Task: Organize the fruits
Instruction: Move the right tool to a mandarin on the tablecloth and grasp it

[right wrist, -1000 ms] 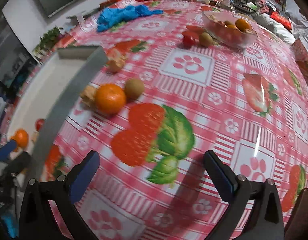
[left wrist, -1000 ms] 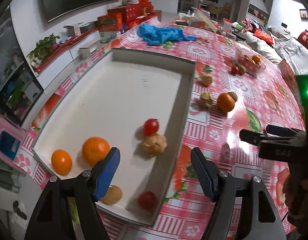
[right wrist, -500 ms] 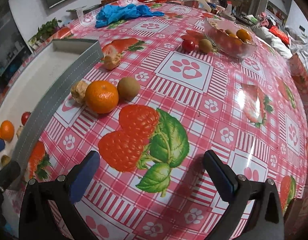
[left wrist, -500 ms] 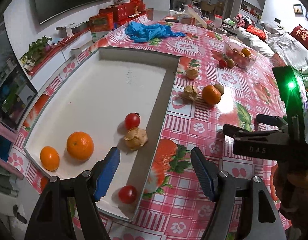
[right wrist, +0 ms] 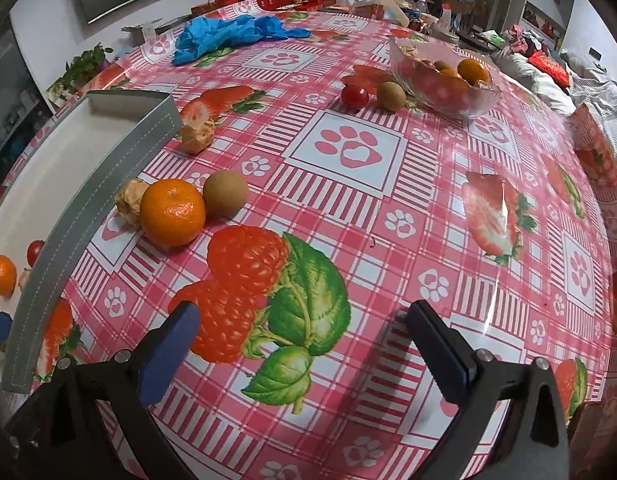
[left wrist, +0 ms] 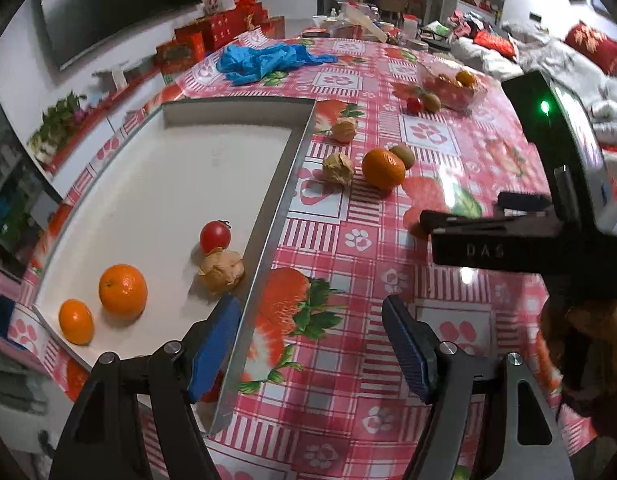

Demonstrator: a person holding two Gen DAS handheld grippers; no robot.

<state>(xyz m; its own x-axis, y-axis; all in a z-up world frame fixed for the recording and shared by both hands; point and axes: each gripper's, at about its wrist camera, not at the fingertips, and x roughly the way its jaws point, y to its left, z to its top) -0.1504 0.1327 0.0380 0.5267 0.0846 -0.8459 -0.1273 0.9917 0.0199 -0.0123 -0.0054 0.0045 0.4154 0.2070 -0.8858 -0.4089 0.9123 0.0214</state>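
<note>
A grey-walled white tray lies on the left of the table and holds two oranges, a red tomato and a papery husked fruit. On the tablecloth beside it lie an orange, a kiwi and two husked fruits. My left gripper is open and empty over the tray's right wall. My right gripper is open and empty above the cloth, short of the orange; its body shows in the left wrist view.
A glass bowl of fruit stands far right, with a tomato and a kiwi beside it. Blue gloves lie at the far side. Red boxes line the wall shelf.
Both grippers have pulled back and risen from the tray's near end. The left one has shifted right, over the tray wall. The right one now faces the orange and kiwi more squarely.
</note>
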